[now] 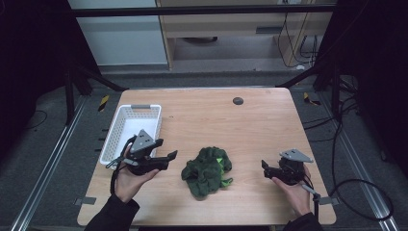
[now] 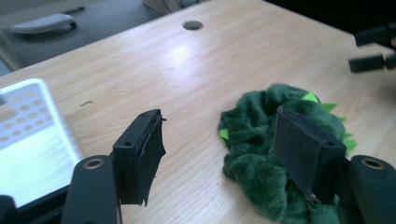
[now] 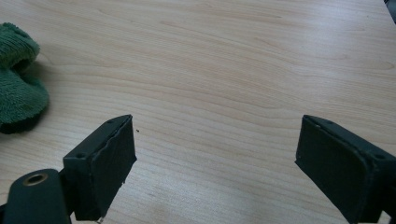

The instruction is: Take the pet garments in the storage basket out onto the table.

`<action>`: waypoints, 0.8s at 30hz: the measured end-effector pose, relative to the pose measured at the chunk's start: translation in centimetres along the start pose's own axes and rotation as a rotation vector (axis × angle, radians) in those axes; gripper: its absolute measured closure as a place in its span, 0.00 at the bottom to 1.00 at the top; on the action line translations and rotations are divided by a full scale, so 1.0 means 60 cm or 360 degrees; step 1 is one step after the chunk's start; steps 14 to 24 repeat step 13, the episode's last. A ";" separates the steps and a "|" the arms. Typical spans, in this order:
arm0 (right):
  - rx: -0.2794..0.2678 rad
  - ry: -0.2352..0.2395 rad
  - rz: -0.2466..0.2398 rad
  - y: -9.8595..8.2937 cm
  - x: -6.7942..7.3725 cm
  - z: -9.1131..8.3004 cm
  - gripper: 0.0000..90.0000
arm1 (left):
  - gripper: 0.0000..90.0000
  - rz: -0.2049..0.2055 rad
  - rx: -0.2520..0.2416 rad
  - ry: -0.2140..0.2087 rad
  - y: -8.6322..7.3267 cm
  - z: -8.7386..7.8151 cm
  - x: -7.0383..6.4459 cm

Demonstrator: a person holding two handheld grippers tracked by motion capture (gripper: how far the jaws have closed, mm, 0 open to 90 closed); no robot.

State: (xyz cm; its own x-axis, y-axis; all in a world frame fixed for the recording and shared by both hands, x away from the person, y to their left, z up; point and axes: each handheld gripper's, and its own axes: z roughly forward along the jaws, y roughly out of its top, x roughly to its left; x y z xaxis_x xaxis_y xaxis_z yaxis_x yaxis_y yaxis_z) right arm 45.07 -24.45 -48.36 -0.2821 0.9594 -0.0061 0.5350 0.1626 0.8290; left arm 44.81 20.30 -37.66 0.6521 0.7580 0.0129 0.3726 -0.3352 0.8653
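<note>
Nearest the person, two hands come in from the bottom of the high view, each with a gripper; the left gripper [image 1: 166, 157] hangs just left of the cloth [image 1: 208, 171], its jaws spread wide and holding nothing; the right gripper [image 1: 264, 167] sits to the right of the cloth, a little apart from it, jaws likewise parted and empty, pointing toward the cloth.

In the left gripper view the two black jaws stand well apart; the left one is over bare wood, the right one is in front of the cloth's [image 2: 261, 140] near edge, though whether it touches cannot be told; small bright green pieces show among the dark green folds; the other gripper [image 2: 369, 49] shows at the upper right, beyond the cloth.

In the right gripper view the jaws gape over bare table [image 3: 224, 70]; the cloth [image 3: 18, 79] lies at the left edge, clear of both jaws.

The cloth is a crumpled dark green heap on the table [image 1: 216, 120], near the front edge and roughly midway between the grippers.

Farther back on the left stands a white basket [image 1: 118, 126], its front end just beside the left gripper; beyond, near the far edge, a small round hole [image 1: 237, 100] marks the tabletop.
</note>
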 end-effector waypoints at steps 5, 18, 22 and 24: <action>-0.0002 0.0000 0.0010 0.000 0.000 -0.001 0.13 | 0.37 -0.0094 -0.0098 0.0137 -0.026 -0.030 0.013; -0.0003 0.0000 0.0006 -0.001 0.000 -0.001 0.13 | 0.38 -0.0235 -0.0162 0.0303 -0.068 -0.068 0.050; -0.0003 0.0000 0.0006 -0.001 0.000 -0.001 0.13 | 0.38 -0.0235 -0.0162 0.0303 -0.068 -0.068 0.050; -0.0003 0.0000 0.0006 -0.001 0.000 -0.001 0.13 | 0.38 -0.0235 -0.0162 0.0303 -0.068 -0.068 0.050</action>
